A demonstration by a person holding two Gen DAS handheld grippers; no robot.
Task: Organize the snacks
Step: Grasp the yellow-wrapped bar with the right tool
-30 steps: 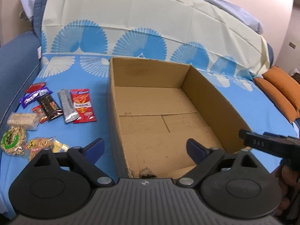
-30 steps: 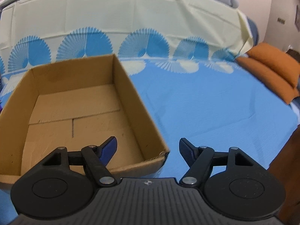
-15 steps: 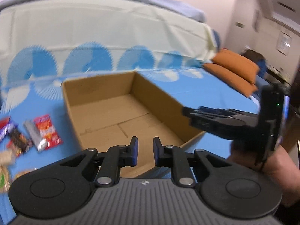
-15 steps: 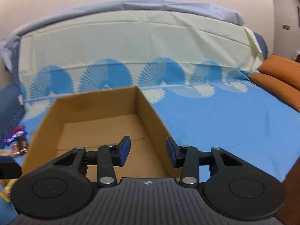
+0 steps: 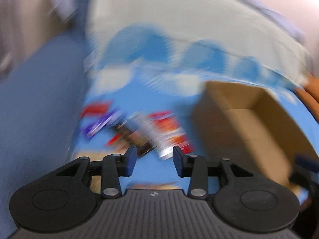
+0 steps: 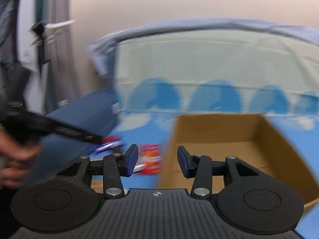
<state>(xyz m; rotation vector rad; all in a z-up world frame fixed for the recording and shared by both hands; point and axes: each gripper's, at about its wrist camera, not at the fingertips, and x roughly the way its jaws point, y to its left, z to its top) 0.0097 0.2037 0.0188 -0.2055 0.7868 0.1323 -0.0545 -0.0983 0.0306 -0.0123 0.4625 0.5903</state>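
Both views heavily motion-blurred. Left gripper (image 5: 155, 160) hangs over the blue bedspread (image 5: 169, 171), jaws apart and widening, nothing between them. Just beyond its tips lies the snack pile (image 5: 139, 127): a red-orange packet (image 5: 171, 129), a silver wrapper (image 5: 157, 139), a purple bar (image 5: 103, 121), a dark bar (image 5: 129, 137), another red one (image 5: 95, 108) farther back; labels unreadable. More snacks partly hidden under the gripper body, too smeared to identify. Open cardboard box (image 5: 249, 123) sits on the bedspread to the right of the pile, close beside it, interior looks bare.

Right gripper (image 6: 157, 160) also parted, jaws opening slightly, pinching nothing, aimed at the box's left wall (image 6: 169, 155). Snacks visible left of the box. Person's hand (image 6: 14, 157) at the left edge holds the other gripper's black body. Cream-and-blue fan-print cover (image 6: 199, 75) drapes the backrest behind.
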